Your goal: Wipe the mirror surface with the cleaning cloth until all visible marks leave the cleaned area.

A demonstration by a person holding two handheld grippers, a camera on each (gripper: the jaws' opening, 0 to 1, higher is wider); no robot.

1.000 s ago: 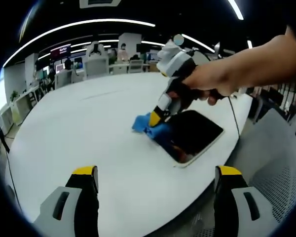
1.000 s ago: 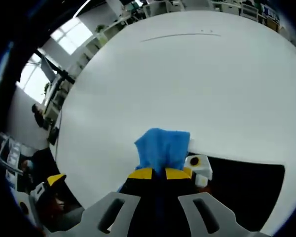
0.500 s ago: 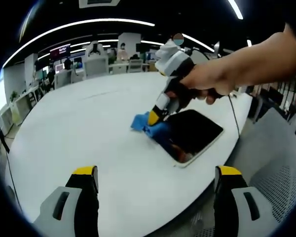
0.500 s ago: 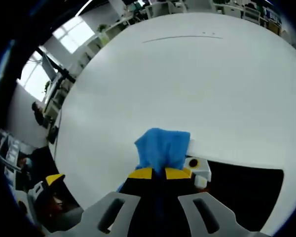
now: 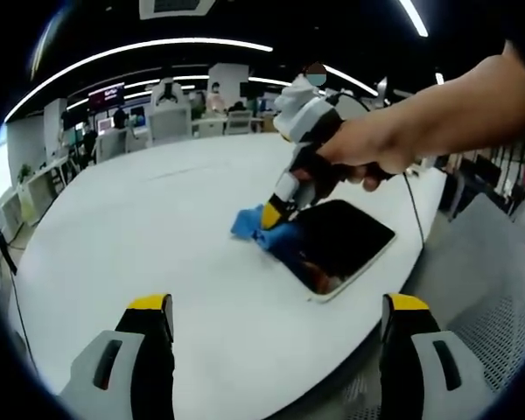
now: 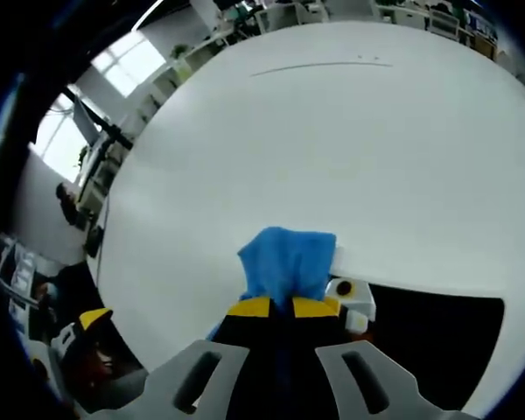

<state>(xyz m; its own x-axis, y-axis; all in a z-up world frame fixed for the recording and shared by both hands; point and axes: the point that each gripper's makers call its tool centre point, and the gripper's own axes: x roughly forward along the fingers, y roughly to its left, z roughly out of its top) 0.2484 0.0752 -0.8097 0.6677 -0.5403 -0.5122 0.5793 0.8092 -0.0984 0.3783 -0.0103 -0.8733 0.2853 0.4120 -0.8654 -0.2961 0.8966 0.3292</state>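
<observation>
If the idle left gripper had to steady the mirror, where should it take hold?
Probably the mirror's near white edge, by the table's rim, coming from the left gripper's own side. The mirror lies flat, so only its thin edge offers purchase, and the right gripper works the cloth at the far corner.

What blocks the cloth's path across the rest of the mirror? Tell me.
Nothing visible does. The right tool holds the blue cloth at the mirror's far corner, and the dark surface beyond it lies bare. The left tool stays apart, open.
</observation>
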